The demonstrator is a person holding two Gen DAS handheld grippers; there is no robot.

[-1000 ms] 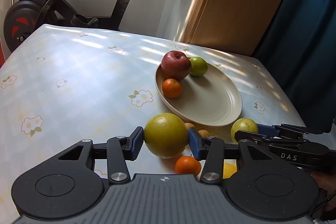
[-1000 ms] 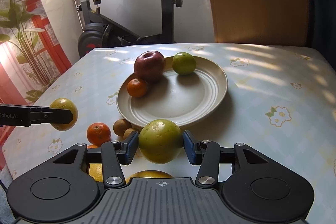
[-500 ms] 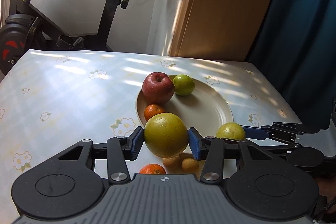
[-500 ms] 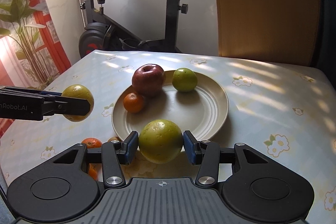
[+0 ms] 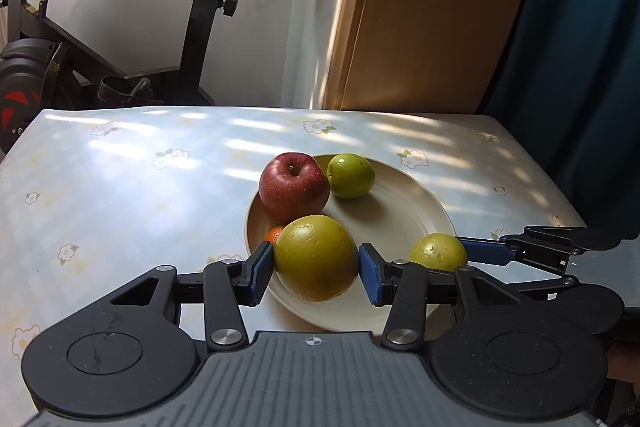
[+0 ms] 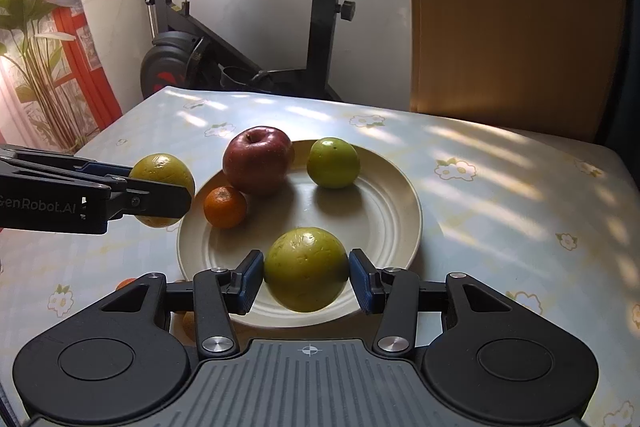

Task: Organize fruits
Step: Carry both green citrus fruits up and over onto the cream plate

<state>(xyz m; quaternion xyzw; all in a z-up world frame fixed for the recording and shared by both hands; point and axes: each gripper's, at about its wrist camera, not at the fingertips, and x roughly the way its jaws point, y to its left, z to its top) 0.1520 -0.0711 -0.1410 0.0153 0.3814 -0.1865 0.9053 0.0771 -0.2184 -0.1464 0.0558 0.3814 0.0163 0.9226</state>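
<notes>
Tablecloth (image 6: 500, 187) floral, exercise bike (image 6: 256, 39) behind; each gripper clamped on a fruit.

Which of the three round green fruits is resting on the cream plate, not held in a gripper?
The small bright green fruit at the far side of the cream plate, beside the red apple. The two larger yellow-green ones are each clamped between gripper pads.

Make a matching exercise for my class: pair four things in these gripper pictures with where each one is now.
Things:
1. red apple
2. small orange
3. left gripper
4. exercise bike

Places:
A. behind the table
B. shut on a yellow-green fruit
C. on the plate, touching the small orange
D. at the plate's left rim

Pairs: 1-C, 2-D, 3-B, 4-A
</notes>
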